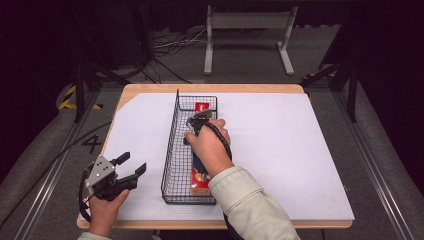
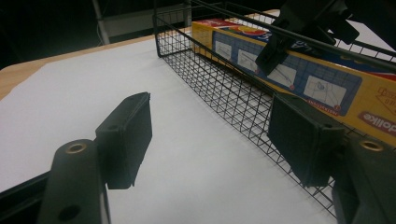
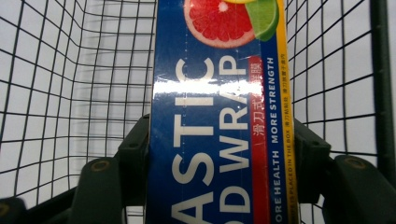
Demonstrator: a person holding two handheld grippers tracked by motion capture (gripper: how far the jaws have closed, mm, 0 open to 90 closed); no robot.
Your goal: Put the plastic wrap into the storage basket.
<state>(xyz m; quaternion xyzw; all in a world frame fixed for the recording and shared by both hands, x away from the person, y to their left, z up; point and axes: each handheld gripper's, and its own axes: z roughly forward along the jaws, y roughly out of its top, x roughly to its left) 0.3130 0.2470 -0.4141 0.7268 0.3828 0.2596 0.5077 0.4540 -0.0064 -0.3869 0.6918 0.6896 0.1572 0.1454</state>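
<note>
The wire basket stands mid-table. The plastic wrap box lies lengthwise inside it, clamped between the jaws of the right gripper. The left gripper hovers left of the basket, jaws apart and empty.

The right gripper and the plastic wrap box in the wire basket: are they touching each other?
Touching. In the right gripper view, the right gripper has both black pads pressed against the long sides of the plastic wrap box, with no gap.

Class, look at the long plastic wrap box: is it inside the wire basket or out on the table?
Inside. The plastic wrap box lies lengthwise within the wire basket, mesh walls on both sides, with the right gripper closed around it.
</note>
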